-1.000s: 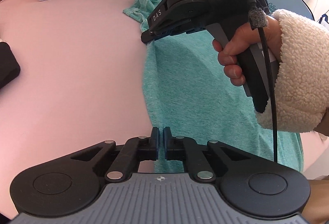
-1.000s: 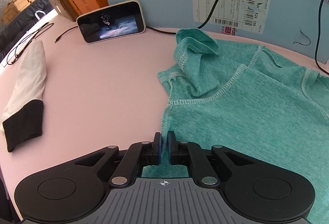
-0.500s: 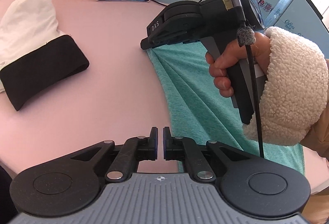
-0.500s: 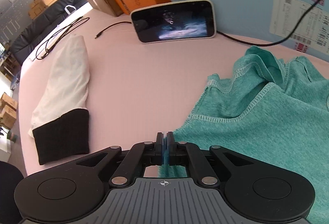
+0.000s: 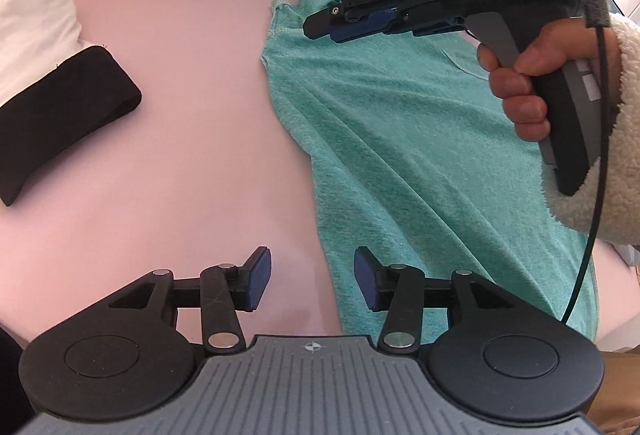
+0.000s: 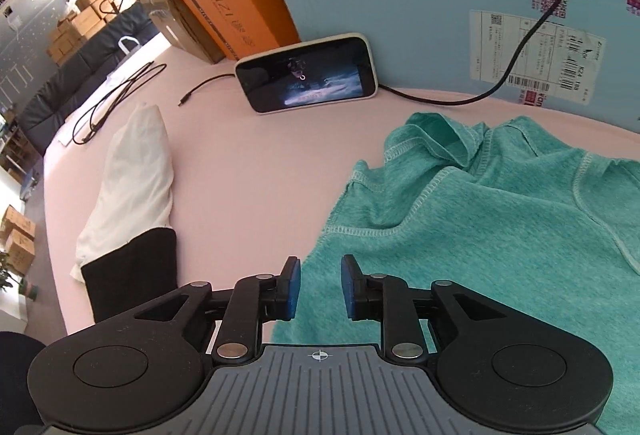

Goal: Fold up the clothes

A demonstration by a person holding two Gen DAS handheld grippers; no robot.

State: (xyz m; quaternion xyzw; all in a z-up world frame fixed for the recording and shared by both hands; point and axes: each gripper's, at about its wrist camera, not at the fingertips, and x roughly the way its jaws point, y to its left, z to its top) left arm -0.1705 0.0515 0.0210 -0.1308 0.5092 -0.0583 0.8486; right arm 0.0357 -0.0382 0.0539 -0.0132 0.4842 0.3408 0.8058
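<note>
Right wrist view, pink table (image 6: pixel 248 171), teal shirt (image 6: pixel 500 235), both grippers just opened, holding nothing.

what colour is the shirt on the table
Teal green, a heathered knit with lighter stitching along its seams; the shirt shows best in the right wrist view.

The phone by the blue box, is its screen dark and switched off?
No, the phone shows a lit picture on its screen as it leans against the blue box.

Bright, even daylight, soft faint shadows, sharp focus, strong fisheye bending and dark vignette at the corners.
</note>
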